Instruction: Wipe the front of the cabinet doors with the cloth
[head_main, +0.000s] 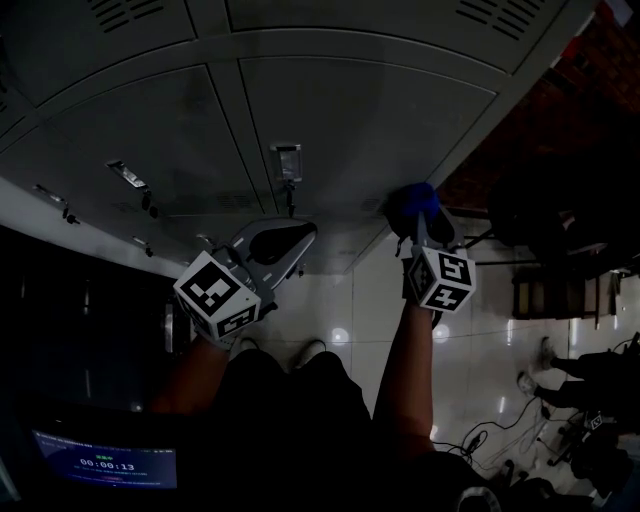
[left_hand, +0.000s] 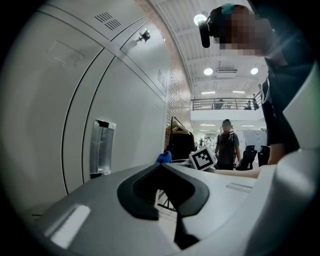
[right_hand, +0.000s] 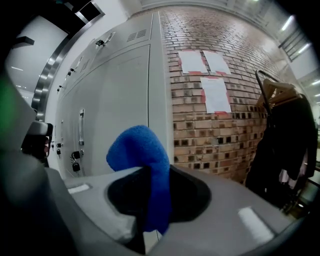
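Grey metal cabinet doors fill the upper head view. My right gripper is shut on a blue cloth, which sits at or just short of the bottom right corner of a door. In the right gripper view the cloth sticks up from between the jaws and folds over toward the door. My left gripper hovers low before the doors, below a recessed handle, with its jaws together and nothing in them. From the left gripper view, the door and the handle lie to the left.
A brick wall with taped papers adjoins the cabinets on the right, with a dark coat on a hanger beside it. Padlocks hang on farther doors. Chairs and floor cables lie to the right. A person stands far off.
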